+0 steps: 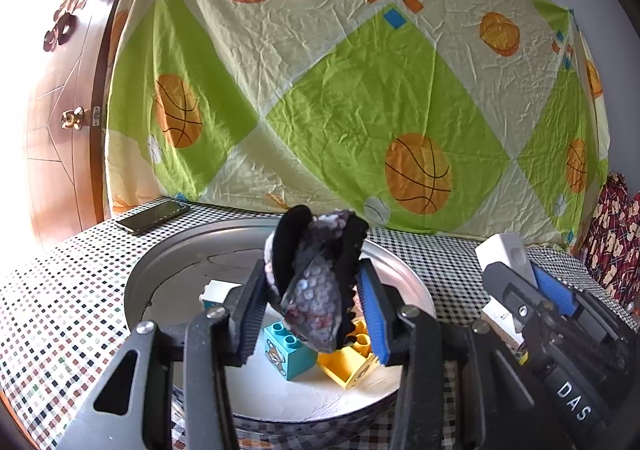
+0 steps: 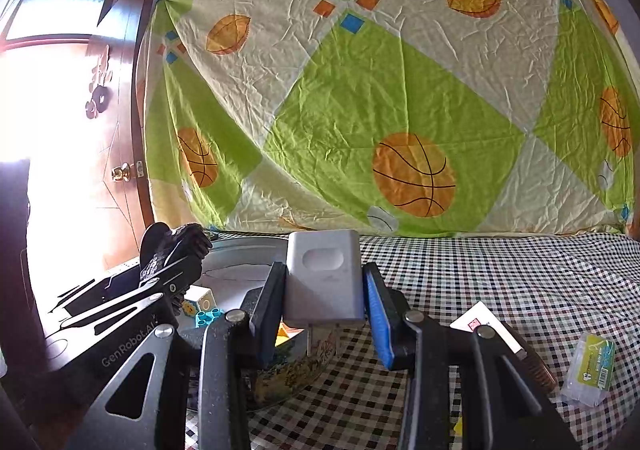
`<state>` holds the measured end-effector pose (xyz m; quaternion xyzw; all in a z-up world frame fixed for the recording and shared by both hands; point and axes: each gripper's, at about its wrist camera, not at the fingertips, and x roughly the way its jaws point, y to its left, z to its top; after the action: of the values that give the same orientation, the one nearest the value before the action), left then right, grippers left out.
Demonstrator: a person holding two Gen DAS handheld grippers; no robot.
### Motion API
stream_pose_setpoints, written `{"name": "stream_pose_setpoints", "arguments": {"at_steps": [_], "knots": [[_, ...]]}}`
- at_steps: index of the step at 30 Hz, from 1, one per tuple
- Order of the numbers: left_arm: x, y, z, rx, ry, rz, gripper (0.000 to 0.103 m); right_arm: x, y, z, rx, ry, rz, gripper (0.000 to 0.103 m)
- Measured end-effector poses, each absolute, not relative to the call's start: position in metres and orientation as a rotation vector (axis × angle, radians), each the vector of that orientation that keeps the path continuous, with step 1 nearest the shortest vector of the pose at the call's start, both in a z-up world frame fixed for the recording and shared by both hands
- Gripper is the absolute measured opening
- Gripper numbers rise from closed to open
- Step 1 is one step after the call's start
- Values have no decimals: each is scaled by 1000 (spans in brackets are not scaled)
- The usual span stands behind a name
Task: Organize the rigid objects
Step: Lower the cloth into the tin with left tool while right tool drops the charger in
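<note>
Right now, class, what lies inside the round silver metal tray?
Inside the round silver metal tray: a teal toy brick, a yellow toy brick and a white block. The left gripper and its dark hair claw hide whatever lies behind them.

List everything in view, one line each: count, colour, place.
round tray: one, silver, on the checked tablecloth
hair claw clip: one, black and grey, held above the tray
toy bricks: teal, yellow, white, in the tray
power bank: one, grey, held near the tray's edge
phone: one, black, on the cloth behind the tray
small packet: one, clear with green label, on the cloth at right
white card: one, beside the packet
bedsheet: one, green and cream with basketballs, hung behind
door: one, brown, left
left gripper: shut on the clip
right gripper: shut on the power bank
</note>
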<state>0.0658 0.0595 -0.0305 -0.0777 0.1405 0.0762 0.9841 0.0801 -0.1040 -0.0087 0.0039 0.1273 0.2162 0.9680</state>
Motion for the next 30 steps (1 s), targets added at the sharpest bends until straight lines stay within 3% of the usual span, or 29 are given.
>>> {"name": "stream_pose_setpoints", "arguments": {"at_steps": [30], "knots": [[71,88,-32,-146,318,203,43,84,-62,-13,-53,282,497,41]]}}
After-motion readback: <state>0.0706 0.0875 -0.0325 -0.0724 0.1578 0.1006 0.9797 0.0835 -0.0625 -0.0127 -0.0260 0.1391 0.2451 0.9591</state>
